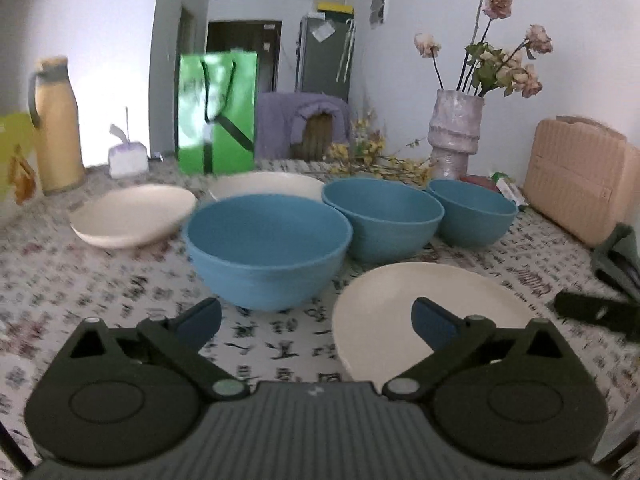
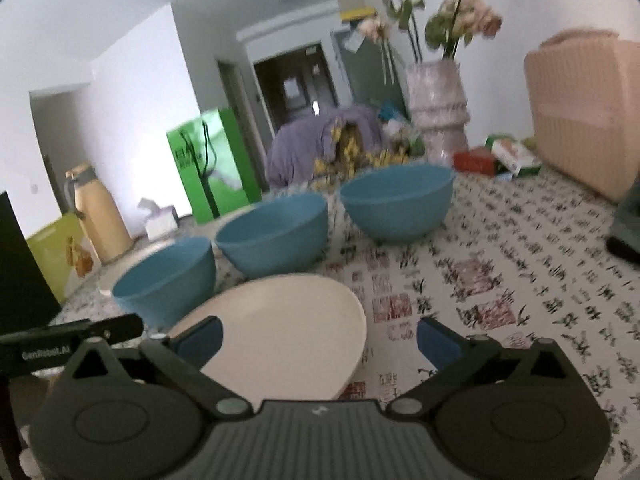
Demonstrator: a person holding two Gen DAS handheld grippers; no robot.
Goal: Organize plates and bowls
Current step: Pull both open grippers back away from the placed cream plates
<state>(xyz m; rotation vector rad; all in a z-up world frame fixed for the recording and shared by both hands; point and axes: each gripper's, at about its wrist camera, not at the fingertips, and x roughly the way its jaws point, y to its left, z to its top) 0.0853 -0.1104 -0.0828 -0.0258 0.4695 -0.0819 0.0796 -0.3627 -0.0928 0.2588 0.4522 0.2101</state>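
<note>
- 3 blue bowls (image 1: 268,248) upright, mouths up, in a row across the patterned surface (image 1: 280,344); round, so no long axis.
- Matte blue, deep, plain.
- 3 cream plates lying flat: nearest plate (image 1: 400,312) just beside the closest bowl, 2 more behind at left (image 1: 132,216).
- Left gripper (image 1: 316,318) fingers spread wide, holding nothing.
- Right gripper (image 2: 318,338) fingers spread wide, empty, over the nearest plate's rim.

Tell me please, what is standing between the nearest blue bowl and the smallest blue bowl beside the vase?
One more blue bowl, the middle one of the row. The left wrist view shows it between the nearest bowl and the smallest bowl.
</note>
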